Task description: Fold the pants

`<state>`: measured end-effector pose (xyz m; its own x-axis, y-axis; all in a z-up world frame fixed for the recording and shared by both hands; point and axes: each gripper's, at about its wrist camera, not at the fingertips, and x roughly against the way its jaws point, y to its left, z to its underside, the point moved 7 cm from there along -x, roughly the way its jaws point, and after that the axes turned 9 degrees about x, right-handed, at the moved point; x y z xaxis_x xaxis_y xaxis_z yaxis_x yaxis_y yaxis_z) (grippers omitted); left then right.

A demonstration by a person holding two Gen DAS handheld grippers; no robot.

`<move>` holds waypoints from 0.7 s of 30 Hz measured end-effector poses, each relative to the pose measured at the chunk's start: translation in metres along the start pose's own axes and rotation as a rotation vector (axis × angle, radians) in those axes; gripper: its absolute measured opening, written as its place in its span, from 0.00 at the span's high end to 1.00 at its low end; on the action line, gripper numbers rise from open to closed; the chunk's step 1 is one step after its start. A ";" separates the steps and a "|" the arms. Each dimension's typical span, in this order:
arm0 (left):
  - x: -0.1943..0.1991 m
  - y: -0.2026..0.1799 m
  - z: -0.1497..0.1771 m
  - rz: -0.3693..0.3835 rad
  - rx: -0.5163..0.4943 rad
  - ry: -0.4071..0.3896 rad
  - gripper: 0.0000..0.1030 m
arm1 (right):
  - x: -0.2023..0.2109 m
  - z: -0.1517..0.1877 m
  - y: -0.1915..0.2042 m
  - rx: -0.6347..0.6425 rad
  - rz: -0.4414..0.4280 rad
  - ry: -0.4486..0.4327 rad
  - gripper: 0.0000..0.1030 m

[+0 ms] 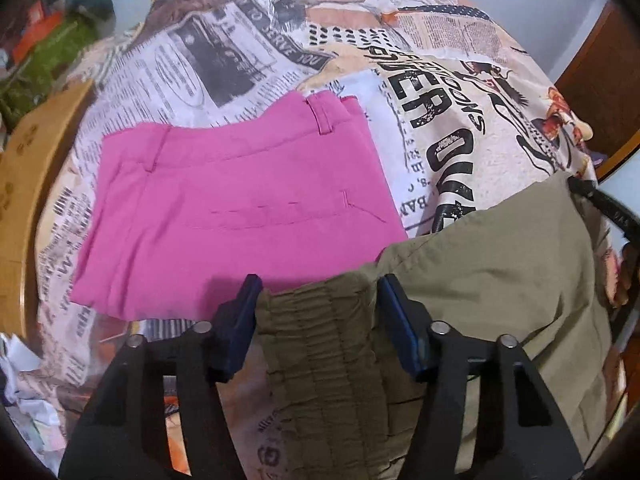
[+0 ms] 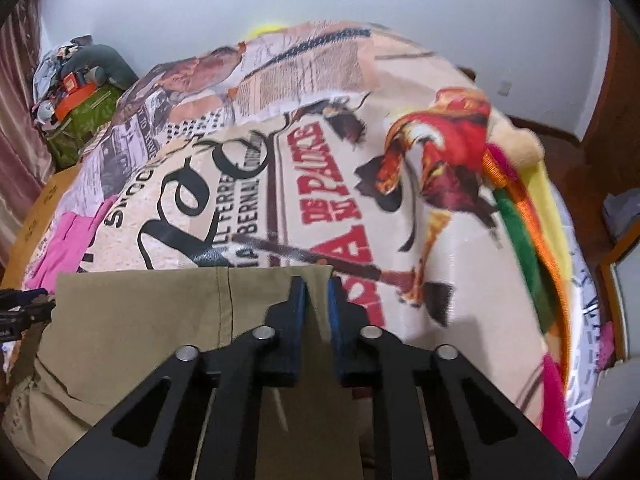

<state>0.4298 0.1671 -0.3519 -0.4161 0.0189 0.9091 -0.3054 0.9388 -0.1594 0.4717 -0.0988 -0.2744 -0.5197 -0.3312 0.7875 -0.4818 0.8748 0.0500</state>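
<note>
Khaki pants (image 1: 492, 280) lie across the near part of the printed bedspread (image 1: 440, 60). My left gripper (image 1: 318, 290) has its jaws wide apart, with the gathered elastic waistband (image 1: 320, 344) bunched between the blue pads. In the right wrist view my right gripper (image 2: 317, 286) is shut on the far hem edge of the khaki pants (image 2: 160, 312), the cloth pinched between its blue pads. The left gripper (image 2: 24, 308) shows at the left edge of that view.
Folded pink pants (image 1: 240, 208) lie on the bedspread beyond the left gripper, also seen in the right wrist view (image 2: 68, 244). A wooden bed frame (image 1: 28, 184) runs on the left. A colourful striped cloth (image 2: 524, 236) lies at the right. Clutter (image 2: 76, 92) sits by the far wall.
</note>
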 end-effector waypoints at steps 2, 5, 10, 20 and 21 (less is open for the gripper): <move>0.005 -0.001 -0.001 -0.028 -0.003 -0.015 0.48 | 0.012 -0.005 0.001 0.006 0.013 -0.031 0.95; 0.014 0.001 -0.004 -0.042 0.003 -0.040 0.50 | 0.030 -0.013 0.003 0.021 0.022 -0.069 0.95; 0.042 0.001 -0.010 -0.054 -0.006 -0.093 0.52 | 0.069 -0.031 0.009 0.062 0.040 -0.138 0.96; 0.137 -0.006 -0.043 -0.039 -0.016 -0.293 0.52 | 0.149 -0.073 0.022 0.056 0.038 -0.301 0.98; 0.147 -0.008 -0.044 -0.038 -0.021 -0.313 0.52 | 0.157 -0.076 0.023 0.057 0.039 -0.315 0.98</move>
<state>0.4088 0.1777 -0.2001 -0.6493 -0.1200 0.7510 -0.3093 0.9438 -0.1165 0.4332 -0.1038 -0.1030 -0.7274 -0.3985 0.5586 -0.4913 0.8708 -0.0185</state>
